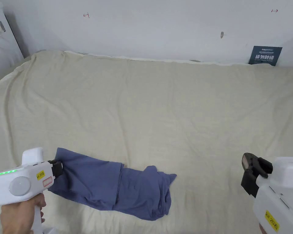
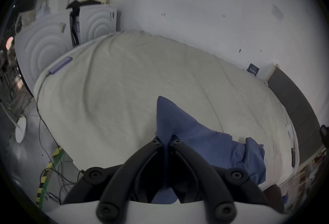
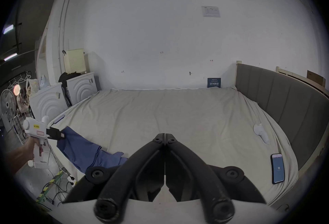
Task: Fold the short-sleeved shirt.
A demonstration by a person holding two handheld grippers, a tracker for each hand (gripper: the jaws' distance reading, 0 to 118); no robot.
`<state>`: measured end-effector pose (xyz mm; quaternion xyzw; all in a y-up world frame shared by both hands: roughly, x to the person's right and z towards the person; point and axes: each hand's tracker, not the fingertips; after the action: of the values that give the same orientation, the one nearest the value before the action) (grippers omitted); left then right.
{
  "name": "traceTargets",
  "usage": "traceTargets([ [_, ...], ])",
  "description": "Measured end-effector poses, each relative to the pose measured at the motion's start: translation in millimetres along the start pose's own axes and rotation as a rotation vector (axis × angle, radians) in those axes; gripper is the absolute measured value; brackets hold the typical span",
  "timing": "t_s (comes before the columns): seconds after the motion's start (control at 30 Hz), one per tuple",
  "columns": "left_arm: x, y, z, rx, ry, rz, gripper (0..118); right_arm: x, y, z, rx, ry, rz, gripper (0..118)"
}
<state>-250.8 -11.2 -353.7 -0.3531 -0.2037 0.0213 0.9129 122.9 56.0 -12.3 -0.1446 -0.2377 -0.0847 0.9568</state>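
Observation:
A blue short-sleeved shirt [image 1: 112,189] lies bunched near the front edge of the bed, stretched from left to right. My left gripper [image 1: 58,168] is shut on the shirt's left end, and the cloth [image 2: 170,121] runs between both jaws in the left gripper view. The shirt's right part [image 1: 155,195] is crumpled on the sheet. My right gripper [image 1: 249,173] hovers at the front right, well clear of the shirt, its jaws shut on nothing [image 3: 165,138]. The right gripper view has the left gripper [image 3: 57,134] pinching the shirt [image 3: 83,149].
The bed [image 1: 173,115] carries a beige sheet against a white wall. A phone [image 3: 278,168] and a white object [image 3: 260,131] lie near the grey headboard [image 3: 284,99]. White cabinets [image 3: 48,103] stand past the bed's left end, with cables [image 3: 57,185] on the floor.

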Motion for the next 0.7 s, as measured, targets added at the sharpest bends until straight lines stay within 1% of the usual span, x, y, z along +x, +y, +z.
traceTargets([
  [0.1,29.4,1.8,19.5,0.082,-0.062,0.006,5,-1.3,-0.4,-0.5,-0.002,0.001,-0.003,0],
  [0.13,46.8,1.2,22.3,0.083,-0.093,-0.023,5,-0.7,-0.9,0.1,0.001,0.005,-0.009,0],
  [0.23,103.8,-0.3,20.3,0.035,-0.164,-0.148,5,1.2,0.7,3.9,0.007,0.002,-0.008,0],
  [0.27,123.2,-2.1,19.0,0.019,-0.195,-0.169,5,2.4,1.6,6.2,0.009,-0.003,-0.005,0],
  [0.33,154.3,-8.4,17.1,0.013,-0.302,-0.132,5,7.1,3.0,11.5,0.014,-0.01,-0.006,0],
  [0.4,193.5,-19.1,11.0,-0.02,-0.335,-0.175,5,12.5,3.0,16.2,0.02,-0.031,-0.018,0],
  [0.43,215.5,-27.9,6.2,-0.066,-0.352,-0.226,5,16.1,2.9,17.5,0.018,-0.032,-0.023,0],
  [0.47,223.9,-40.4,-11.7,-0.077,-0.364,-0.266,5,18.8,2.7,17.8,0.018,-0.035,-0.026,0],
  [0.57,271.1,-74.6,-27.1,-0.118,-0.346,-0.364,5,25.4,2.9,18.4,0.009,-0.055,-0.026,0],
  [0.6,278.0,-89.9,-37.0,-0.128,-0.343,-0.385,5,27.6,3.2,19.1,0.007,-0.06,-0.028,0],
  [0.67,287.9,-106.9,-49.1,-0.135,-0.324,-0.403,5,31.5,5.7,19.3,0.009,-0.078,-0.056,0],
  [0.7,289.9,-112.7,-54.8,-0.148,-0.31,-0.423,8,33.3,6.7,18.7,0.013,-0.074,-0.069,0],
])
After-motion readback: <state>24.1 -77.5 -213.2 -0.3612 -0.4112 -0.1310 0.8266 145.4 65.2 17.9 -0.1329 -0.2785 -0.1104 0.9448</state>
